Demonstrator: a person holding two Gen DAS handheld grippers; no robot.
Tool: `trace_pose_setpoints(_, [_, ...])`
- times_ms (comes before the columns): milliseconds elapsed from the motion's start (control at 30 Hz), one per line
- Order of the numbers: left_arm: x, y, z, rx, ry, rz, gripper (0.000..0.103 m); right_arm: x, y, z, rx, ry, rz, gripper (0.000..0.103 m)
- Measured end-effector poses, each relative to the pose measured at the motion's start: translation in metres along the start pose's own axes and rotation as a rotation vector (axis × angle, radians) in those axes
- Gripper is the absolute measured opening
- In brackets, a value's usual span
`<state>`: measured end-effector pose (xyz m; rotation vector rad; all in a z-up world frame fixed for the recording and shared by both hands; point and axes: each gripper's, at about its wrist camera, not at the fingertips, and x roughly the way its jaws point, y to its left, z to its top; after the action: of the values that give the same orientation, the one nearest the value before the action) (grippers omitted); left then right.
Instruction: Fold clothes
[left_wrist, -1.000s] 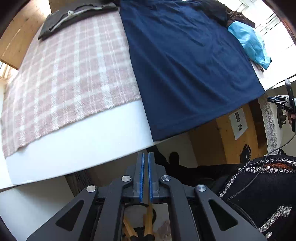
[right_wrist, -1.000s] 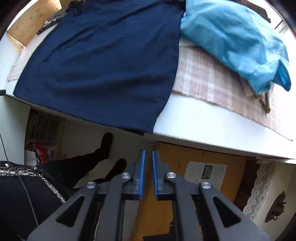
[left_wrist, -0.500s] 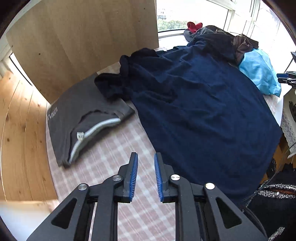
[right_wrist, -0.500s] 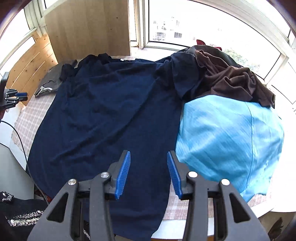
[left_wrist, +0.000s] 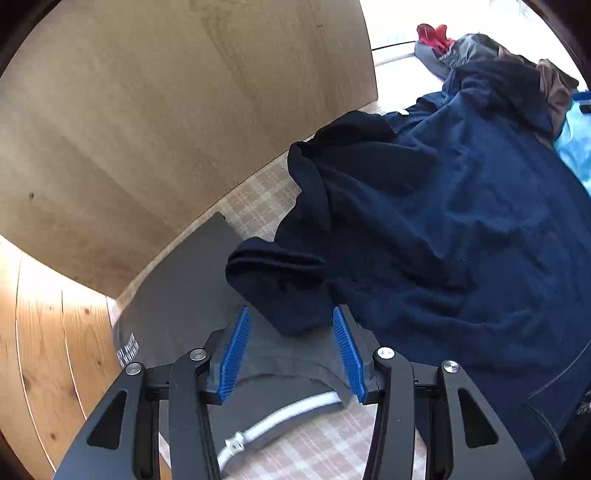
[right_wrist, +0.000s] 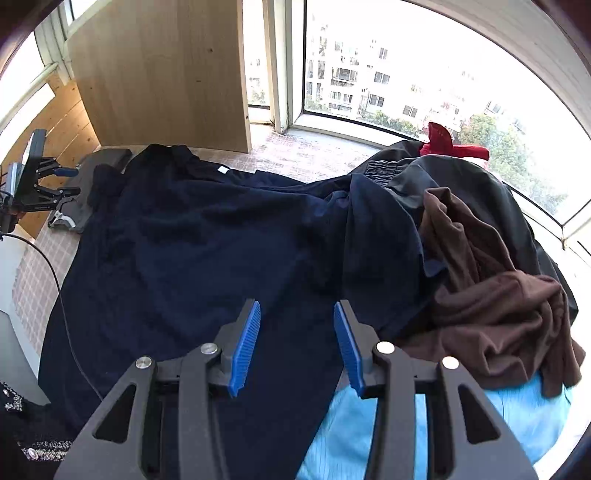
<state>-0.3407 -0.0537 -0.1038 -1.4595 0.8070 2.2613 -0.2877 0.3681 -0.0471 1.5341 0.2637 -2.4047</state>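
The navy shirt (right_wrist: 207, 251) lies spread across the checked cloth (left_wrist: 258, 199), its left sleeve (left_wrist: 280, 284) bunched over a folded grey garment (left_wrist: 184, 295). The left gripper (left_wrist: 291, 347) is spread wide, fingers straddling that sleeve's cuff, nothing clamped. A wooden panel (left_wrist: 166, 110) stands close behind, limiting room on that side. The right gripper (right_wrist: 295, 343) is likewise wide, above the shirt's body, empty. Only the right view shows the brown garment (right_wrist: 491, 295) heaped against the shirt's right sleeve, a light blue garment (right_wrist: 517, 417) beneath it, and the windows (right_wrist: 406, 74) beyond.
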Motion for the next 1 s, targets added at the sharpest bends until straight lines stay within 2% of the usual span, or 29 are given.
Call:
trace_pose_setpoints(100, [0.022,-0.003,0.011,0.108,-0.006,0.031,0.045,0.043,-0.012,0.031,-0.001,0.019,0.023,0.041])
trace_pose_setpoints(200, [0.046,-0.001,0.022,0.127,0.016,0.004,0.044,0.079,-0.018,0.061,-0.021,0.027,0.042,0.041])
trace_pose_setpoints(233, [0.053,0.003,0.026,0.107,0.028,-0.021,0.035,0.09,-0.018,0.07,-0.033,0.03,0.046,0.041])
trace_pose_setpoints(267, [0.059,0.008,0.029,0.072,0.042,-0.061,0.006,0.1,-0.018,0.08,-0.051,0.033,0.046,0.041])
trace_pose_setpoints(367, [0.064,0.029,0.032,-0.059,0.037,-0.155,0.001,0.128,-0.017,0.103,-0.1,0.056,0.036,0.041])
trace_pose_setpoints(500, [0.044,0.07,0.021,-0.245,-0.034,-0.181,0.001,0.163,-0.016,0.125,-0.166,0.089,0.012,0.041])
trace_pose_setpoints(533, [0.043,0.09,0.011,-0.345,-0.021,-0.164,0.001,0.17,-0.016,0.128,-0.193,0.101,-0.007,0.041])
trace_pose_setpoints(567, [0.042,0.111,0.001,-0.45,-0.005,-0.143,0.005,0.177,-0.018,0.13,-0.209,0.112,-0.043,0.041])
trace_pose_setpoints(600, [0.044,0.13,-0.01,-0.528,0.03,-0.064,0.008,0.183,-0.02,0.132,-0.221,0.122,-0.087,0.041])
trace_pose_setpoints(633, [0.045,0.144,-0.021,-0.563,0.061,0.024,0.008,0.187,-0.025,0.134,-0.224,0.131,-0.11,0.041])
trace_pose_setpoints(700, [0.038,0.163,-0.035,-0.587,0.087,0.148,0.011,0.19,-0.035,0.137,-0.214,0.135,-0.124,0.041])
trace_pose_setpoints(767, [0.023,0.164,-0.034,-0.575,0.062,0.196,0.017,0.187,-0.039,0.141,-0.204,0.119,-0.105,0.041])
trace_pose_setpoints(800, [0.016,0.155,-0.025,-0.53,0.033,0.173,0.019,0.183,-0.038,0.143,-0.203,0.106,-0.078,0.041])
trace_pose_setpoints(867, [0.011,0.121,0.003,-0.393,-0.013,0.087,0.041,0.177,-0.026,0.145,-0.258,0.086,-0.013,0.041])
trace_pose_setpoints(933, [0.012,0.084,0.032,-0.259,-0.049,-0.015,0.049,0.178,-0.011,0.147,-0.328,0.094,0.014,0.043])
trace_pose_setpoints(1000, [0.021,0.048,0.061,-0.149,-0.065,-0.121,0.049,0.181,0.004,0.147,-0.394,0.107,0.023,0.045])
